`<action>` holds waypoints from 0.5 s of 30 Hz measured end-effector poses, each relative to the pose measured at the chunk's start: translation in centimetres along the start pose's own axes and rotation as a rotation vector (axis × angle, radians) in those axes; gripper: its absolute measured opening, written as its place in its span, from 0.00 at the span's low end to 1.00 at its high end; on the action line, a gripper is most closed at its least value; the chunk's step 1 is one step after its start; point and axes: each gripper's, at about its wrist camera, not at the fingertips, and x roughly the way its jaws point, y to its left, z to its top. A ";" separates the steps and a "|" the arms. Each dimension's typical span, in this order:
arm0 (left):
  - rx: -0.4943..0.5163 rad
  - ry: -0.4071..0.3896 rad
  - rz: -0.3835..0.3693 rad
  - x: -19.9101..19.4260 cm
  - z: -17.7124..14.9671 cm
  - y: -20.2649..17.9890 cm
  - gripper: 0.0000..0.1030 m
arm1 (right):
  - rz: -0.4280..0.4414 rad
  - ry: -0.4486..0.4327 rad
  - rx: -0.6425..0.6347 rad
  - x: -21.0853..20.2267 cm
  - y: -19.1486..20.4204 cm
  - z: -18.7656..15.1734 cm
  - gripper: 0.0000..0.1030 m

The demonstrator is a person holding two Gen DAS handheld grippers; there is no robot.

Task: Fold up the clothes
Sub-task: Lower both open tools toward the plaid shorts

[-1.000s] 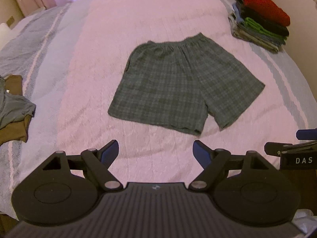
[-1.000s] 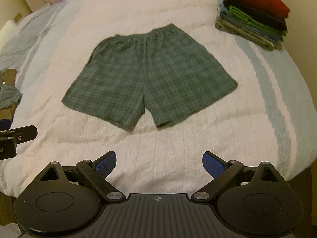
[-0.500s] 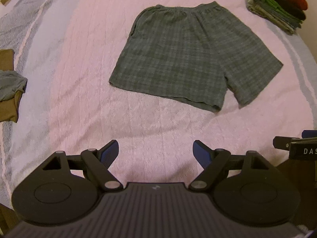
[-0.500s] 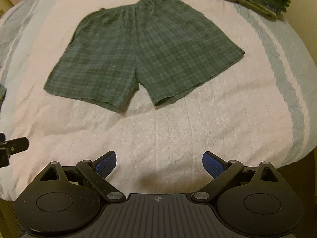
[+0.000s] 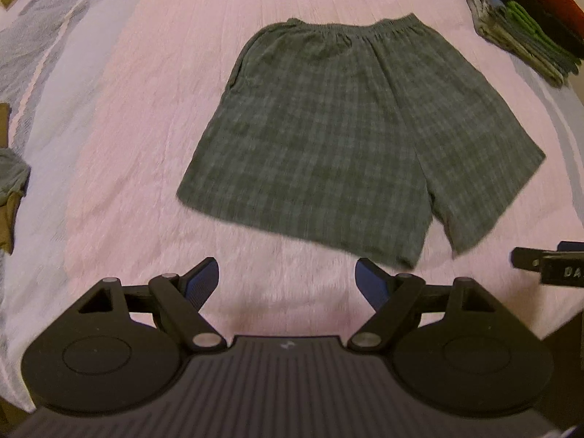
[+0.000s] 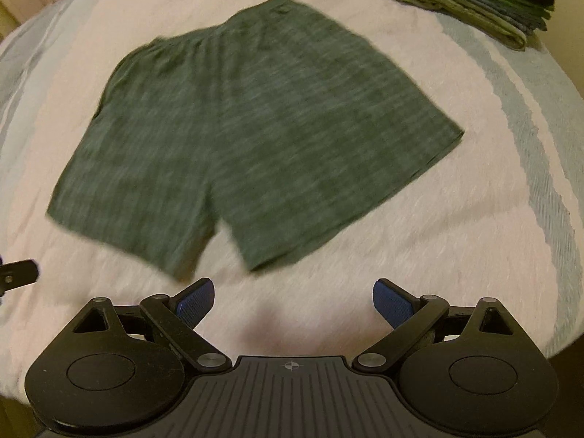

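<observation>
Green plaid shorts (image 5: 350, 138) lie flat mid-bed (image 5: 146, 127) ahead of our left claw (image 5: 288, 277) and right claw (image 6: 294, 297), both spread wide and empty, and we risk pinching the pink bedspread along with a hem.

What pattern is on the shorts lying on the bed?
The shorts are dark green-grey plaid, clearest in the left wrist view; the right wrist view is motion-blurred.

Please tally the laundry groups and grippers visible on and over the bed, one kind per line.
Plaid shorts laid flat: 1
Stack of folded clothes: 1
Loose clothes pile at the bed's left edge: 1
Grippers, both open: 2 (left gripper, right gripper)
Total: 5
</observation>
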 end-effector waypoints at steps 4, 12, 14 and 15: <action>-0.019 -0.019 -0.011 2.5 1.7 0.5 0.77 | 0.025 -0.070 0.094 1.6 -4.8 2.5 0.93; -0.084 -0.044 -0.101 6.6 5.0 1.0 0.76 | 0.163 -0.269 0.190 3.7 -13.4 8.1 0.93; -0.098 -0.052 -0.123 7.6 5.7 1.1 0.75 | 0.182 -0.309 0.147 4.4 -14.3 9.3 0.93; -0.104 -0.053 -0.130 8.0 6.0 1.0 0.75 | 0.189 -0.327 0.124 4.8 -14.7 9.9 0.93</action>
